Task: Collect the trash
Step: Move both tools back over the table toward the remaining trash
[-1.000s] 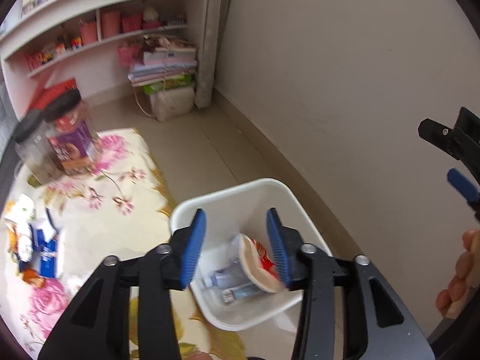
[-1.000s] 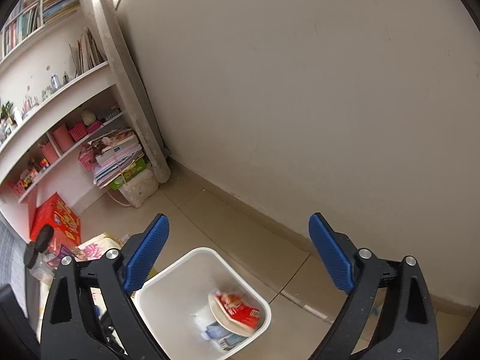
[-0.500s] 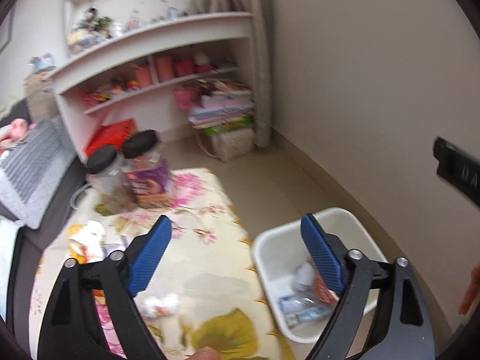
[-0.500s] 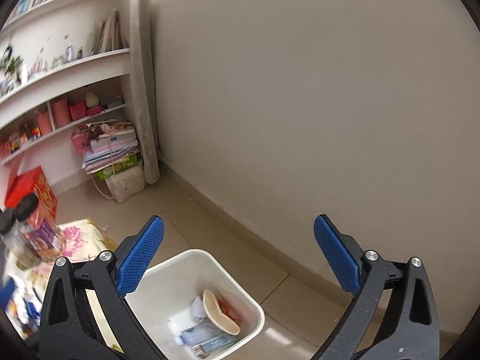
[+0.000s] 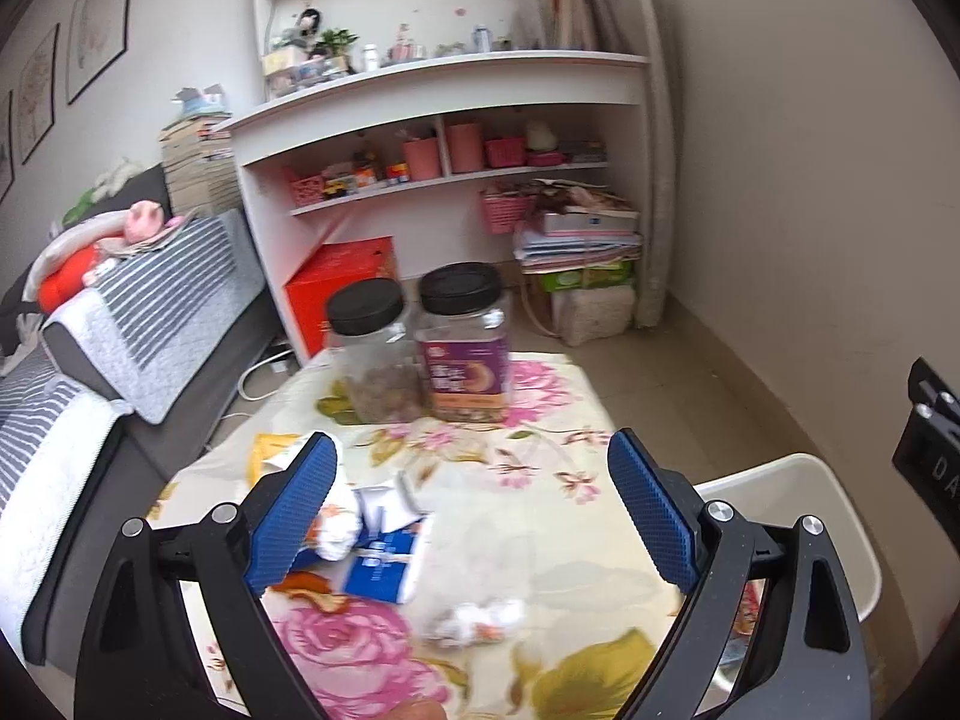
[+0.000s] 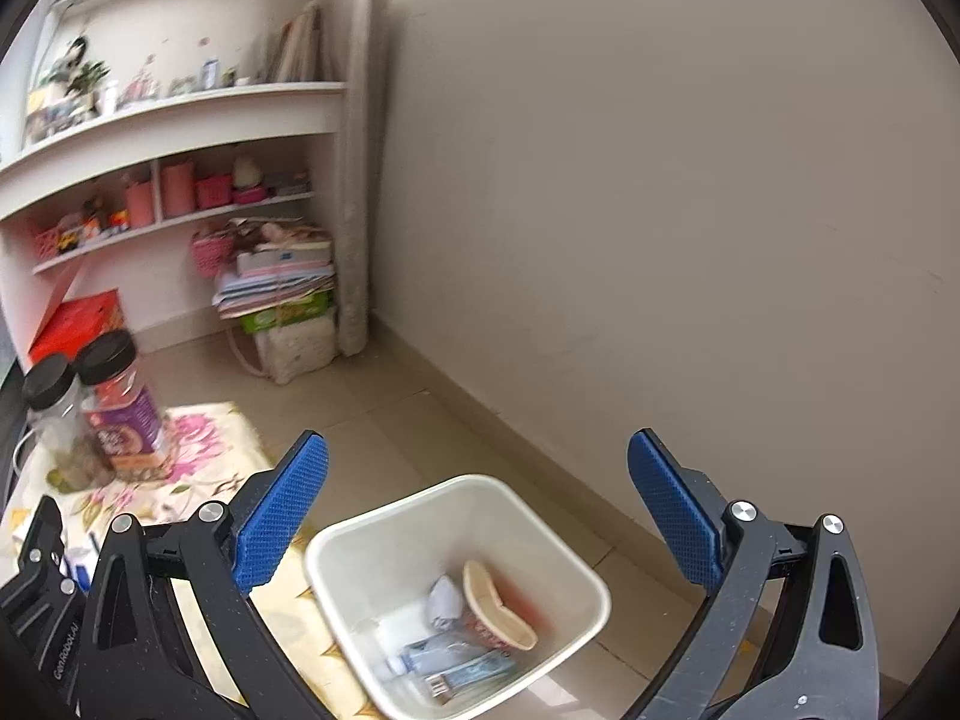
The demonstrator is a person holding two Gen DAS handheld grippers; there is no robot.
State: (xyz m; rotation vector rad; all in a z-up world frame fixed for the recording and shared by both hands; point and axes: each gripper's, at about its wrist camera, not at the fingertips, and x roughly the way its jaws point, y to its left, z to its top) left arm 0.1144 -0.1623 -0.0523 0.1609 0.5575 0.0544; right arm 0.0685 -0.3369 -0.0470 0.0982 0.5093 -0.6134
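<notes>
Bin: white plastic bin (image 6: 543, 516), squarish w/ rounded corners, smooth walls; on tiled floor just beside bench edge, near wall.
In bin: paper cup (image 6: 501, 603), red print, tipped on side; grey crumpled wad (image 6: 445, 600); flat printed wrappers (image 6: 456, 669) at bottom.
Trash on bench: crumpled white paper ball (image 5: 474, 618); blue/white flat pack (image 5: 381, 564); white crumpled wrapper (image 5: 339, 525) touching it; yellow packet (image 5: 270, 450) further left.
Bench: floral cloth (image 5: 540, 468), cream w/ pink roses, glossy.
Jars: 2 clear plastic jars, black screw lids, side by side at far end, one w/ brown bits (image 5: 375, 360), one purple label (image 5: 468, 348).
Left hand-held gripper (image 5: 474, 516): black frame, blue dimpled pads wide apart, nothing between; over bench trash.
Right hand-held gripper (image 6: 480, 522): same build, pads wide apart, empty; above bin.
Beyond: white shelf (image 5: 444, 96), red box (image 5: 342, 288), grey striped sofa (image 5: 162, 300).
</notes>
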